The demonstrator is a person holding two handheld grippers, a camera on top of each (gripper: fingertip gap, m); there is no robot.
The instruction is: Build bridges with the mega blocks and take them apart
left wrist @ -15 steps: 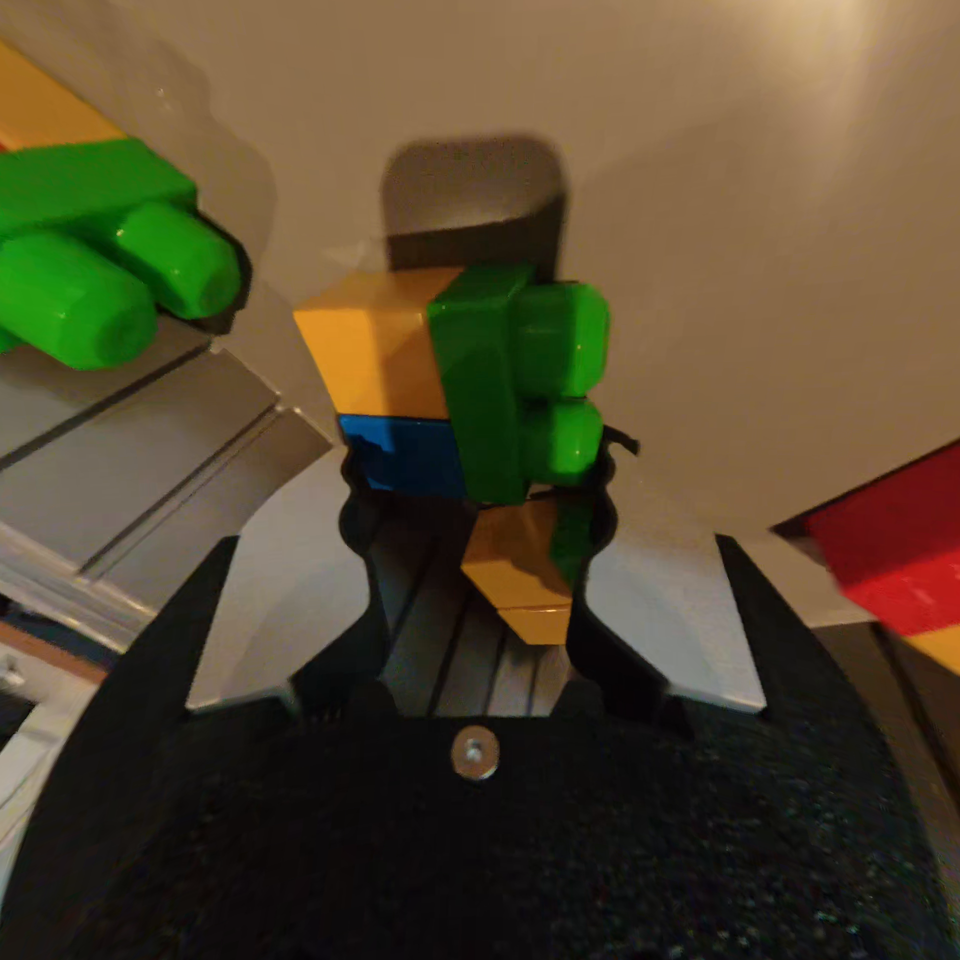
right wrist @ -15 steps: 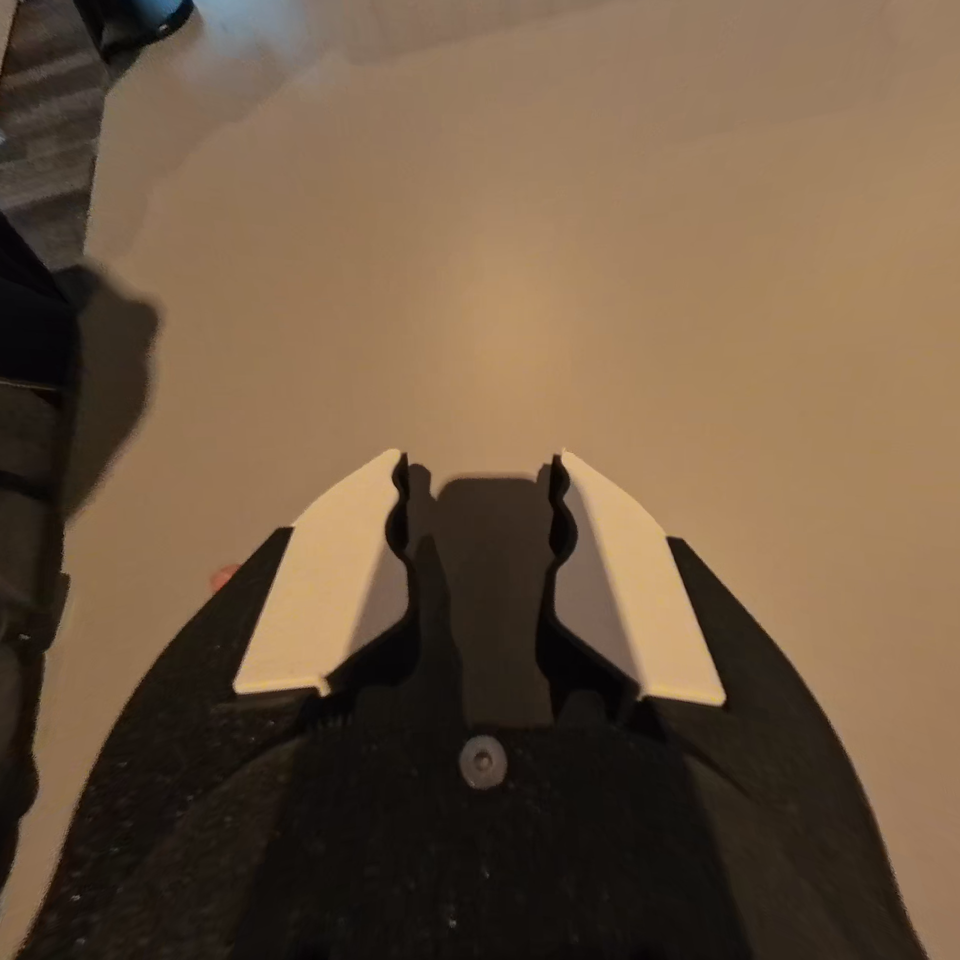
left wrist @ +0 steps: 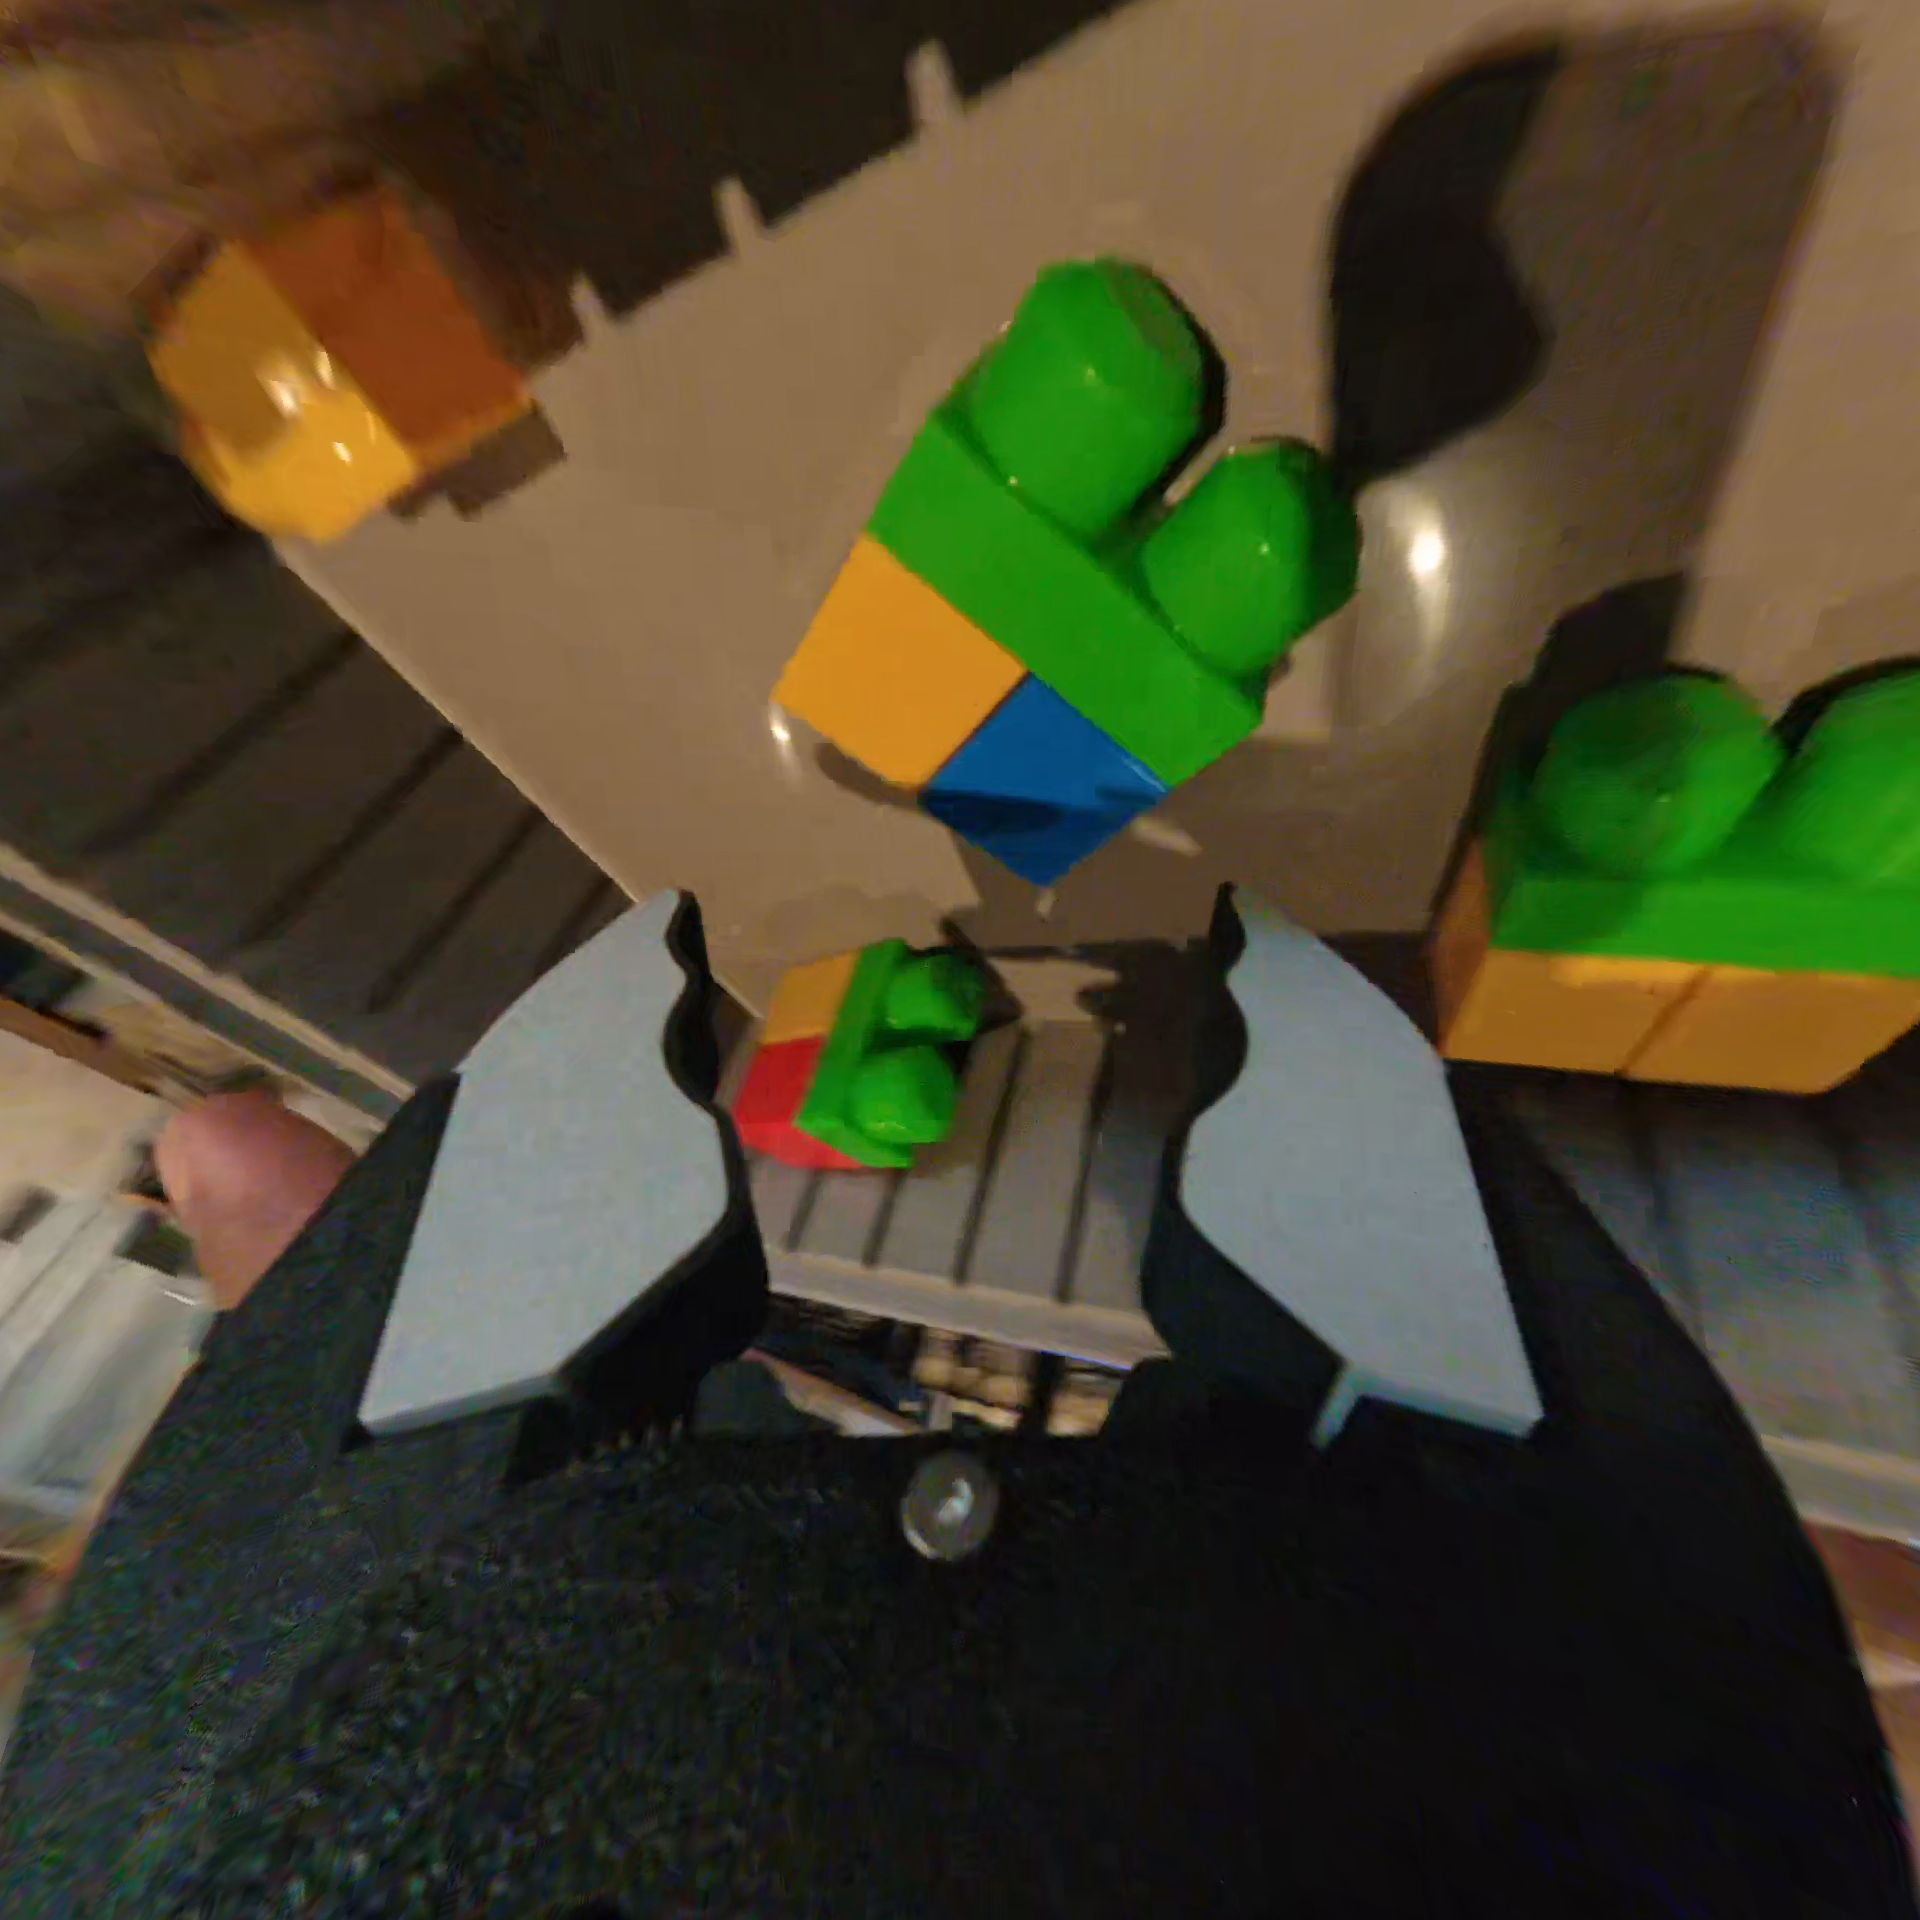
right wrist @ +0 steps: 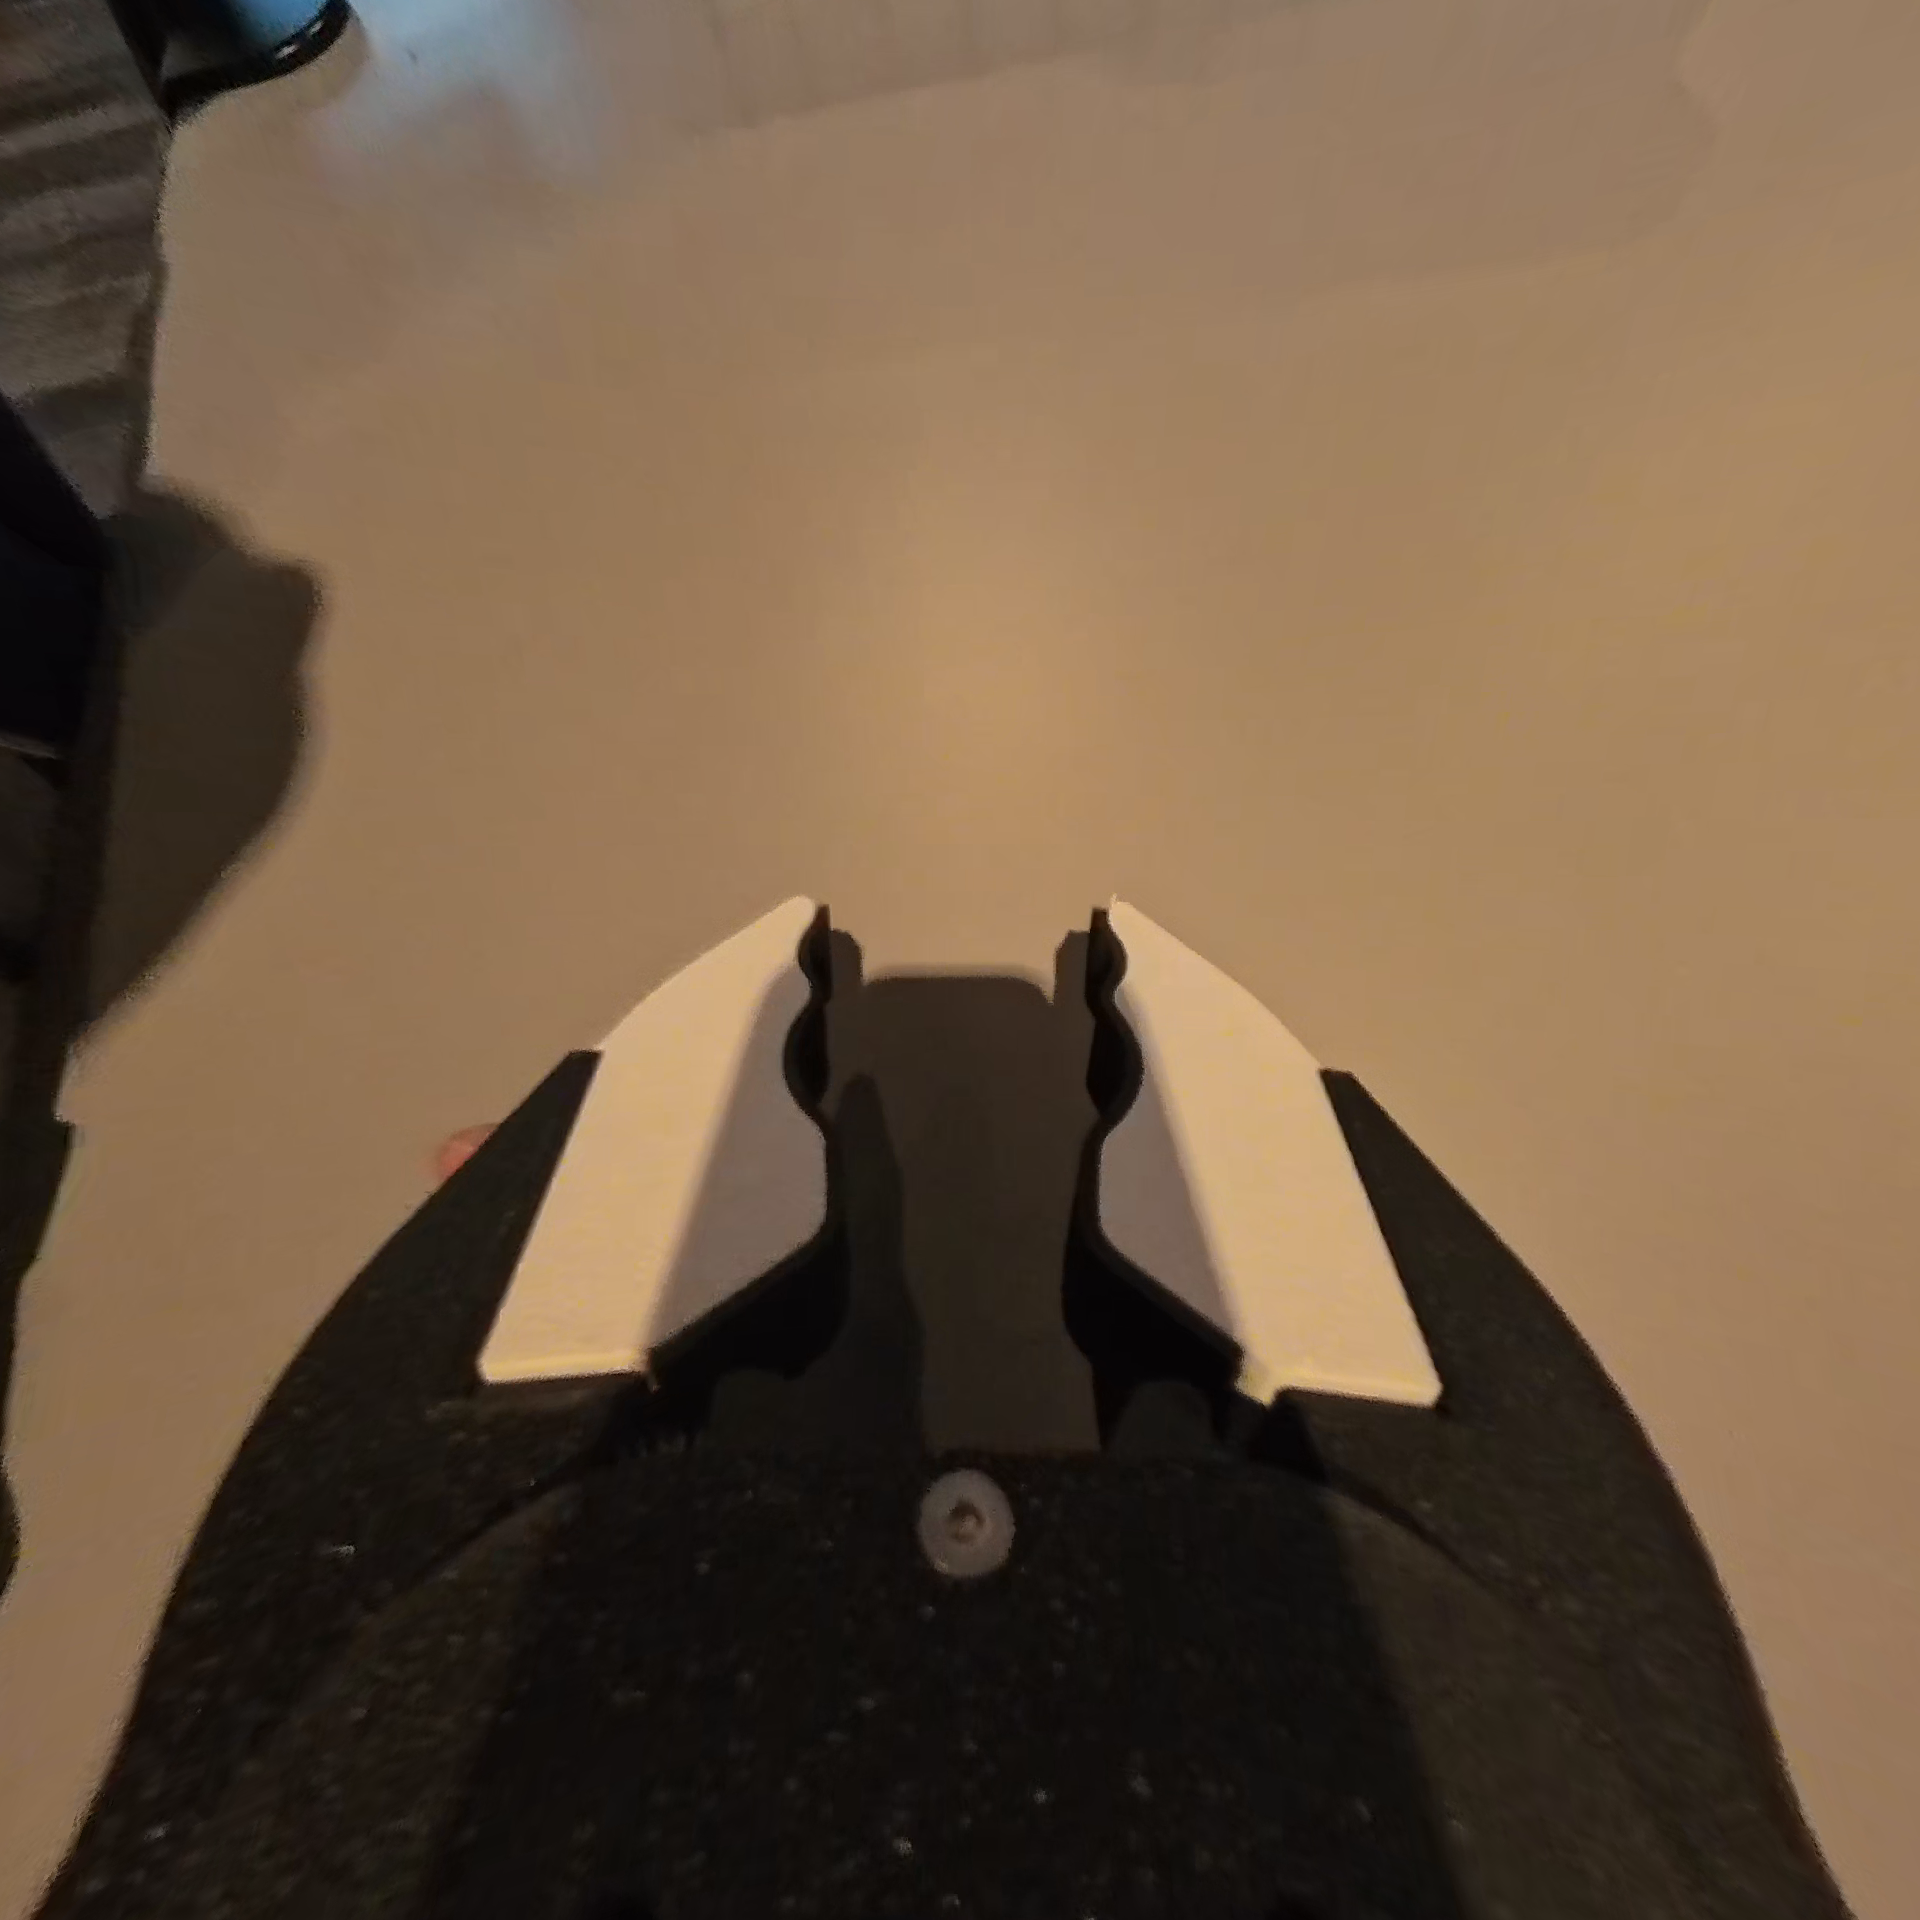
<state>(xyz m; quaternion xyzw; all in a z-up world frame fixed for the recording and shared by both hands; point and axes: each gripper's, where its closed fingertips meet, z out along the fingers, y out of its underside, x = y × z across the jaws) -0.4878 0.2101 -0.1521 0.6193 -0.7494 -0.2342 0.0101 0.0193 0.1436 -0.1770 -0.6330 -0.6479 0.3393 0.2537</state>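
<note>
In the left wrist view, a small bridge [left wrist: 1049, 613] with a green block over one yellow and one blue block lies tilted on the beige table [left wrist: 644, 644]. It is just ahead of my left gripper [left wrist: 956, 925] and apart from it. The left gripper is open and empty. A second bridge [left wrist: 1683, 904], green over yellow blocks, sits at the right. A loose yellow block [left wrist: 322, 364] lies at the upper left. A smaller green, yellow and red piece [left wrist: 862, 1049] shows between the fingers on a grey ribbed rail [left wrist: 997, 1226]. My right gripper [right wrist: 958, 925] is open and empty over bare table.
The grey ribbed rail runs along the table's near edge in the left wrist view, with dark slatted flooring [left wrist: 260, 810] at the left. A person's finger [left wrist: 239, 1174] shows beside the left gripper. In the right wrist view, dark objects [right wrist: 52, 727] stand at the left edge.
My left gripper has let go of the green, yellow and blue bridge, opened wide and pulled back. The bridge now lies on the table. The right gripper has hardly moved.
</note>
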